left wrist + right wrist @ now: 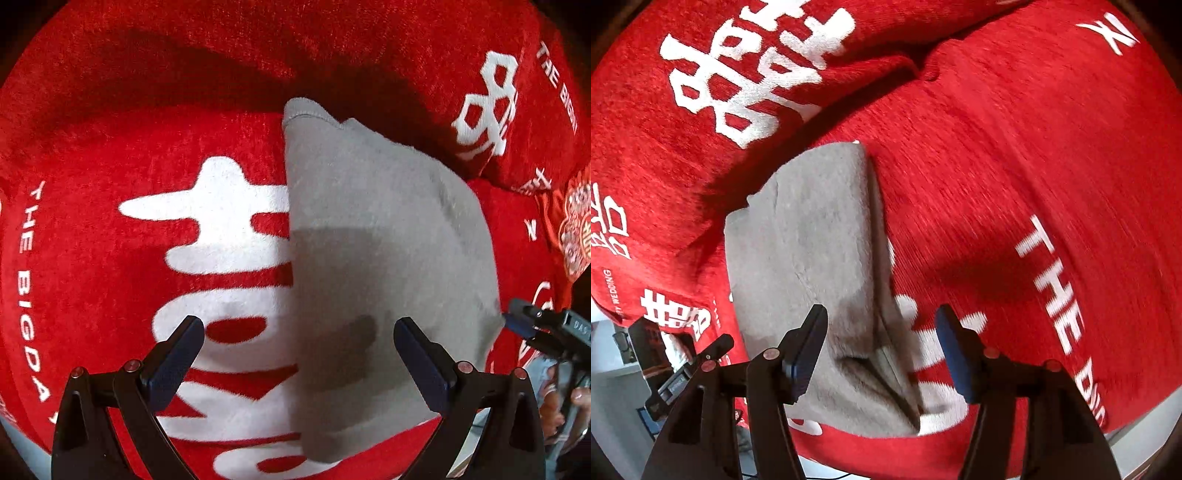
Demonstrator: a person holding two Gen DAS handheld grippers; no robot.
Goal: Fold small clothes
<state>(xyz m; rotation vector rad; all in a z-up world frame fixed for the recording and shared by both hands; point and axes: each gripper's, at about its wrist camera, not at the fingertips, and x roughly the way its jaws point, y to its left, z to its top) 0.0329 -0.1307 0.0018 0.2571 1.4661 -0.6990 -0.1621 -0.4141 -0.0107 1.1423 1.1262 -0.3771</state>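
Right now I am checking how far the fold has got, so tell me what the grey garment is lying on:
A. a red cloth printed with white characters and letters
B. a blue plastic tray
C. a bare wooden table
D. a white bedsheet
A: the grey garment lies folded on the red cloth, whose white print shows beside it in both views.

So the whole surface is covered by a fuzzy red blanket [110,110] with big white characters and "THE BIG DAY" lettering. A folded grey garment [369,240] lies flat right on it, covering part of the big white characters. Behind the garment the blanket bunches up into a ridge.
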